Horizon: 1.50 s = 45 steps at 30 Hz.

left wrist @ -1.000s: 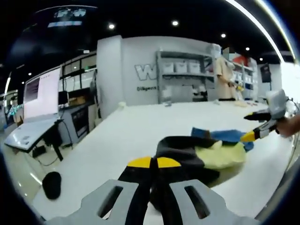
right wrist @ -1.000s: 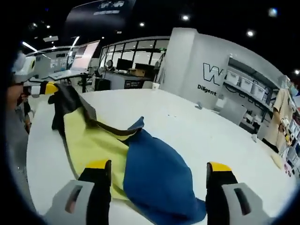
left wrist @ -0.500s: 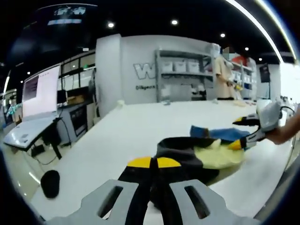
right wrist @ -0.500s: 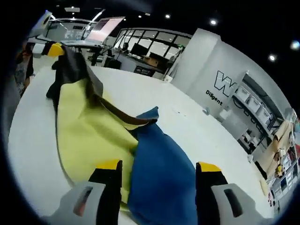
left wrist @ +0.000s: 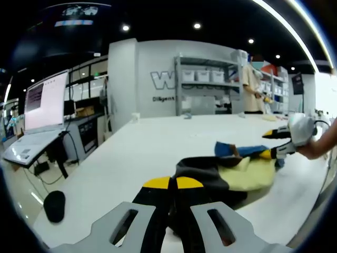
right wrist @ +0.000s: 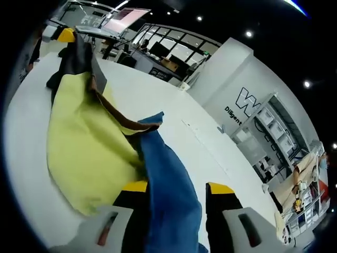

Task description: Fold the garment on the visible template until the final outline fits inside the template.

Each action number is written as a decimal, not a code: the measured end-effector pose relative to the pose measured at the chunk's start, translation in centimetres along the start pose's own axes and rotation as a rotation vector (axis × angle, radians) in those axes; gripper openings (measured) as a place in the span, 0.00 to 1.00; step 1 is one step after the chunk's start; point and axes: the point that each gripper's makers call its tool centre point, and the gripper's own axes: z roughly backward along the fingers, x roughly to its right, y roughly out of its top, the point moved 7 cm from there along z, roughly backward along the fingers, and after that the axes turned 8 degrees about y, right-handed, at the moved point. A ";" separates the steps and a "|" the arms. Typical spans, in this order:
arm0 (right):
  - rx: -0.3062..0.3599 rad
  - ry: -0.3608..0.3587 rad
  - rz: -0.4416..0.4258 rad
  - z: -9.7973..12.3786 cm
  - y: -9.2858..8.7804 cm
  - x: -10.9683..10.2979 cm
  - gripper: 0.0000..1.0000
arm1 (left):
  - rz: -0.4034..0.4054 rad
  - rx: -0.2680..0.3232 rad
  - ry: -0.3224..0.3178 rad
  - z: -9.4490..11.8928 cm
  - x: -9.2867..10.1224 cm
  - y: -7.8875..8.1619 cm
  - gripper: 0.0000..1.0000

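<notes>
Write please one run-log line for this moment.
left gripper: shut on garment's black part | right gripper: around blue part, not closed | garment: on white table | fold: not done

Garment [right wrist: 89,153]: soft matt cloth. Table [left wrist: 152,147]: smooth white, slight sheen.

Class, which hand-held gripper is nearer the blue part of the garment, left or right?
Right. The right hand-held gripper straddles the blue part, jaws either side. The left hand-held gripper is shut on the garment's black end, across the yellow panel.
</notes>
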 end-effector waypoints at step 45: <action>0.314 -0.389 -0.707 14.6 -6.5 14.8 0.00 | -0.001 0.080 -0.037 -1.9 0.5 2.4 0.00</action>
